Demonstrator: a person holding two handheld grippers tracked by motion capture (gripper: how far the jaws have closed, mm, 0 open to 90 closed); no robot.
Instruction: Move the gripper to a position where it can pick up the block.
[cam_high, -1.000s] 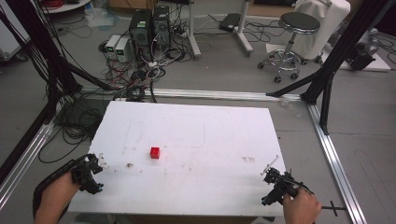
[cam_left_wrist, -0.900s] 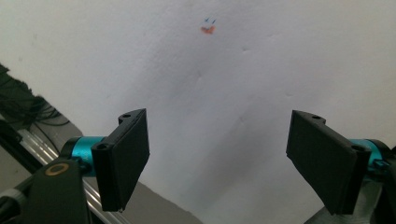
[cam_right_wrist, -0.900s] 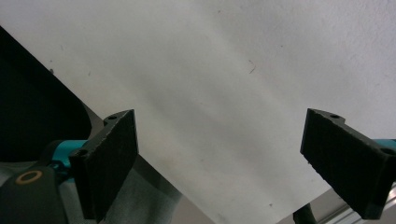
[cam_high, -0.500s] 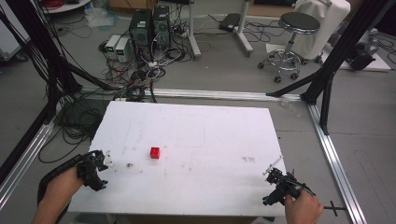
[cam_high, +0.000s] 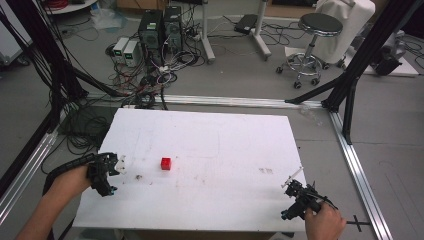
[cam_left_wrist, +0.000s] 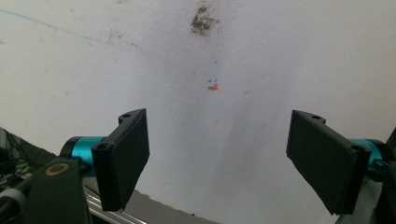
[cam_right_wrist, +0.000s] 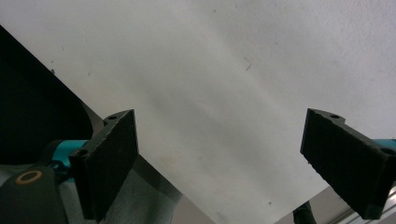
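Note:
A small red cube (cam_high: 165, 163) sits on the white table (cam_high: 215, 140), left of its middle. My left gripper (cam_high: 109, 175) hovers over the table's left edge, to the left of the cube and apart from it. Its jaws stand wide open in the left gripper view, the left gripper (cam_left_wrist: 217, 156) holding nothing over bare white surface. My right gripper (cam_high: 295, 195) is at the front right corner, far from the cube. In the right gripper view the right gripper (cam_right_wrist: 224, 158) is open too, with only the table's edge between the pads.
A dark smudge (cam_left_wrist: 203, 20) and a small red mark (cam_left_wrist: 213, 86) lie on the table ahead of the left gripper. Aluminium rails (cam_high: 357, 170) frame the table. Cables and computer boxes (cam_high: 160, 30) sit on the floor behind, a stool (cam_high: 312, 35) at back right.
My left gripper has moved a little to the right and forward along the table's left edge. The right gripper and the cube have stayed where they were.

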